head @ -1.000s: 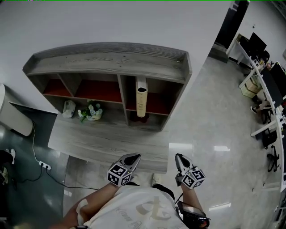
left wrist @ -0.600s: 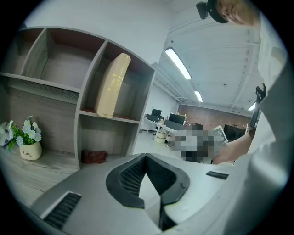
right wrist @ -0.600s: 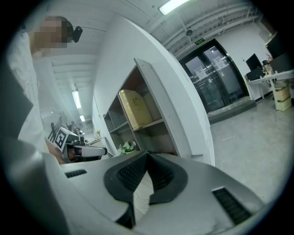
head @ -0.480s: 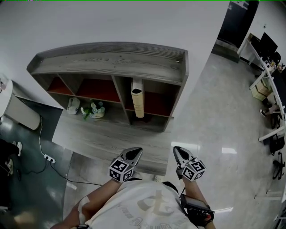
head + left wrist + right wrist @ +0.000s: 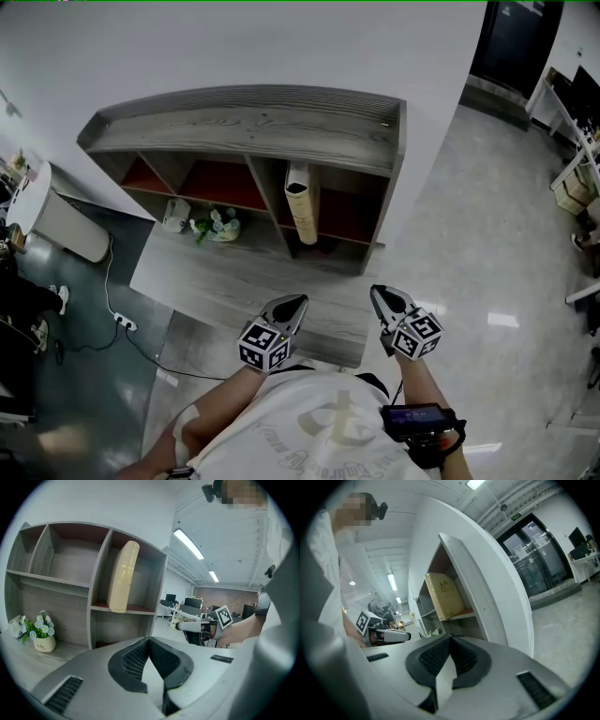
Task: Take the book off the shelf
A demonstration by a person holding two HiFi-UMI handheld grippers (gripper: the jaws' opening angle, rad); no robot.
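We hold both grippers low in front of the shelf (image 5: pixel 253 131), well apart from it. The left gripper (image 5: pixel 296 303) is clenched, its jaws together with nothing between them, and the right gripper (image 5: pixel 381 293) is also clenched and empty. The book (image 5: pixel 302 202) stands in the upper right compartment, close to the divider on its left side, and leans a little in the left gripper view. In the lower left compartment there is a small flower pot (image 5: pixel 218 226). Just beside it lies a white object (image 5: pixel 173 215), perhaps a bag, but it is too small to tell. The shelf stands on a wooden desk (image 5: pixel 234 281).
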